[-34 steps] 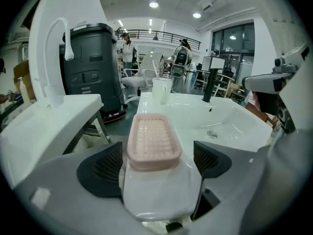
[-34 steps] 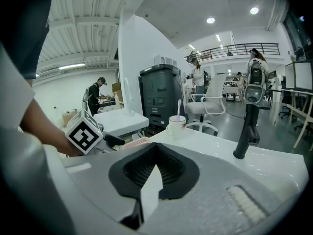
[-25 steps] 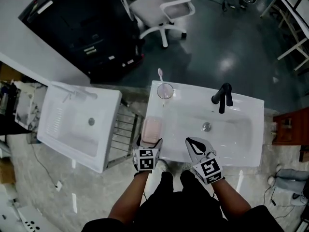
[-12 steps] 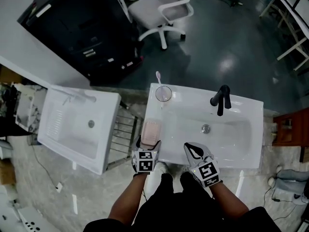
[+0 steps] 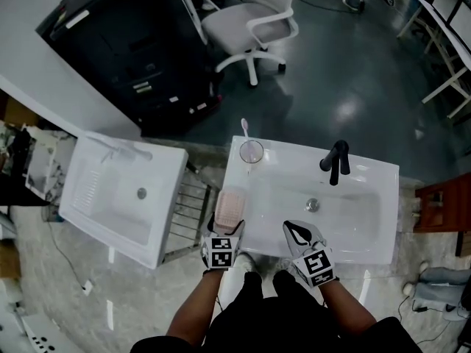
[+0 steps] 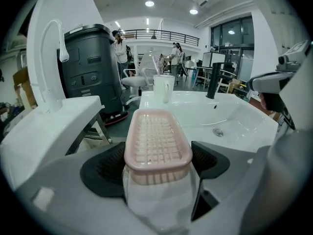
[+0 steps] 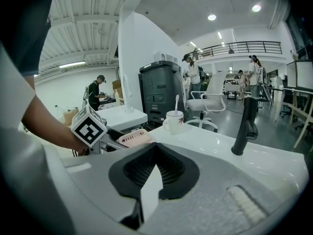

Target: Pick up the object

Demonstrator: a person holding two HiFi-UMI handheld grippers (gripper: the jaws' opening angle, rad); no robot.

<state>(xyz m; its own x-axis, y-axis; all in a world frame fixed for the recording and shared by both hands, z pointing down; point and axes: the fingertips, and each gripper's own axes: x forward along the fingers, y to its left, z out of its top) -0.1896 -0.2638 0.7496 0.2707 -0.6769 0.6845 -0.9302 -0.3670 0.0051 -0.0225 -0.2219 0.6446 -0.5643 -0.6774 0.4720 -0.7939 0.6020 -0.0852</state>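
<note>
A pink slotted soap dish [image 5: 229, 204] lies on the left rim of the white sink [image 5: 368, 230]. My left gripper [image 5: 226, 223] reaches over the front edge and has the dish's near end between its jaws. In the left gripper view the dish [image 6: 157, 138] fills the gap of the left gripper [image 6: 157, 166], and both black pads [image 6: 105, 168] touch its sides. The dish still rests on the rim. My right gripper [image 5: 298, 231] hovers over the sink's front edge with its jaws together and nothing between them; in its own view the right gripper [image 7: 155, 153] faces the dish [image 7: 133, 138].
A cup with a toothbrush [image 5: 251, 151] stands at the sink's back left corner. A black faucet [image 5: 336, 160] rises at the back. A second white basin [image 5: 121, 193] sits to the left, with a metal rack [image 5: 188, 204] between. A white chair [image 5: 250, 24] and a black cabinet [image 5: 132, 43] stand beyond.
Both grippers stay at nearly the same spots on the sink's front edge. The head view has shifted a little. The soap dish has not moved.
</note>
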